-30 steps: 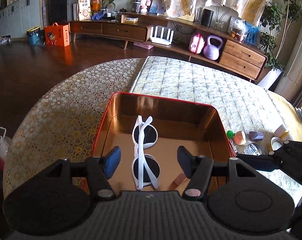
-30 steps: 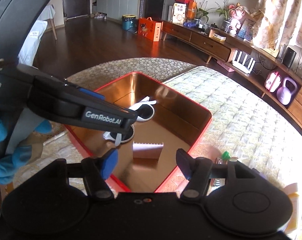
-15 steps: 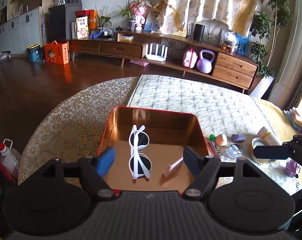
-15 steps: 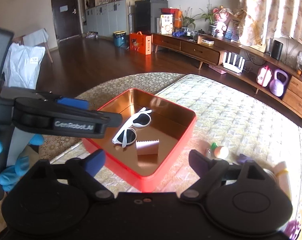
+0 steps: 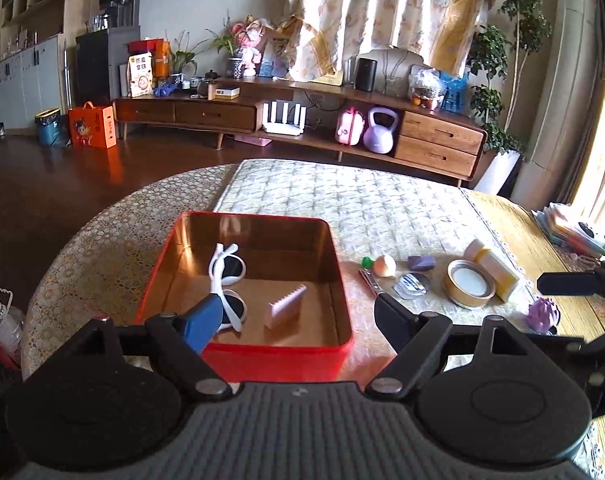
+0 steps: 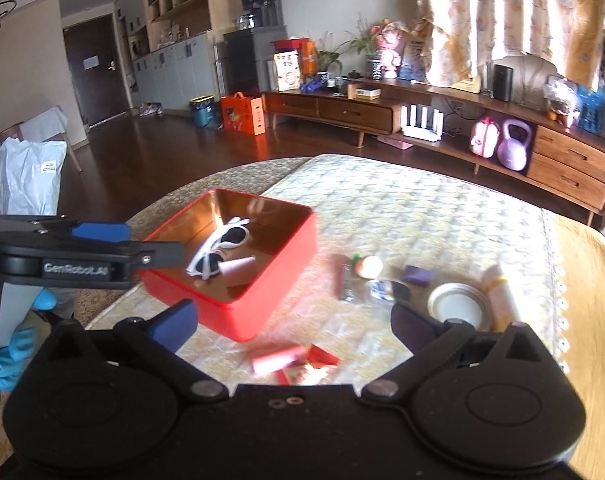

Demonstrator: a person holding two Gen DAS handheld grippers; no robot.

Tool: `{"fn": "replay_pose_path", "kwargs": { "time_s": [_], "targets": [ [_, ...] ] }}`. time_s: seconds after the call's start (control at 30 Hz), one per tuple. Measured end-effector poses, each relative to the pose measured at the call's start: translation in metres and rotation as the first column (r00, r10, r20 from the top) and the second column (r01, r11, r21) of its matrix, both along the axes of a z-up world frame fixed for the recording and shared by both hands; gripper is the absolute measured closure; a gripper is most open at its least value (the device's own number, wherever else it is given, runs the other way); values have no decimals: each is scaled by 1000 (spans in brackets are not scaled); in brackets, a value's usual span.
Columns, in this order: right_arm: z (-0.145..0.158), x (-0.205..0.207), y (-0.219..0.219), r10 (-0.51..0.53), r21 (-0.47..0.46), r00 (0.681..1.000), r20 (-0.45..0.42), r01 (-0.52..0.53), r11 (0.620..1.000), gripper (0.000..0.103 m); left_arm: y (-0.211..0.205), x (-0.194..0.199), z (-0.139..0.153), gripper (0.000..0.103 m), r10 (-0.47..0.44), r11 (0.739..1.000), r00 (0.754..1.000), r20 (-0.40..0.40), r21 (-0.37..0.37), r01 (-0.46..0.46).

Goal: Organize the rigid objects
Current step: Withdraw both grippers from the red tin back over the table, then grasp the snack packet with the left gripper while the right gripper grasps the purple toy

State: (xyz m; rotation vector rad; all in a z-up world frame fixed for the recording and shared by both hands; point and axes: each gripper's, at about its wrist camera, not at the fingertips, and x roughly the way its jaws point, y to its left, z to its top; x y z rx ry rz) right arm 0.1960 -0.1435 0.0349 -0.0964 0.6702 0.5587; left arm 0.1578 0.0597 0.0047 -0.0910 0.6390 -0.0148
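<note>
A red tin box point(image 5: 270, 354) point(image 6: 262, 312) with a copper inside stands on the table. White sunglasses point(image 5: 227, 280) point(image 6: 222, 246) and a pink comb point(image 5: 285, 306) point(image 6: 238, 266) lie in it. My left gripper point(image 5: 298, 316) is open and empty, held back above the box's near wall. My right gripper point(image 6: 294, 316) is open and empty, to the right of the box; its side shows in the left wrist view point(image 5: 570, 283). Loose on the cloth: a peach toy point(image 5: 384, 266) point(image 6: 368, 266), a purple block point(image 5: 421, 263) point(image 6: 418, 275), a round tin lid point(image 5: 470, 289) point(image 6: 458, 306).
A cream tube point(image 5: 492, 270) point(image 6: 500, 296), a purple flower piece point(image 5: 542, 314), a metal clip point(image 5: 372, 282) and a small packet point(image 5: 412, 285) lie right of the box. A red and pink item point(image 6: 290, 362) lies near my right gripper. The table edge curves left, above a bottle point(image 5: 2, 320).
Both grippers have pulled back and up from the box and opened wider. The right one has swung right, so the loose items now show.
</note>
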Motion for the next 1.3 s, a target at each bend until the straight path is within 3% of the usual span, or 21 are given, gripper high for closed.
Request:
{"fn": "replay_pose_path", "kwargs": {
  "time_s": [0.23,0.57,0.77,1.3],
  "targets": [
    [-12,-6,-55,-108,-31,994,24,109,994,0,-33,-11,-15,20,-58,998,998,9,19,58],
    [-40,-2,-116,-247,-44,969,-4,247,968,0,-80,-13,-43,20,-148,988,988,-32,48,150],
    [-52,2,-136,-294,-62,956,-15,292,954,0,-101,-8,-61,20,-204,977,977,-57,56,207],
    [-87,32,-165,-351,-84,930,-106,343,935,4,-124,14,-97,20,-247,960,964,-96,108,257]
  ]
}}
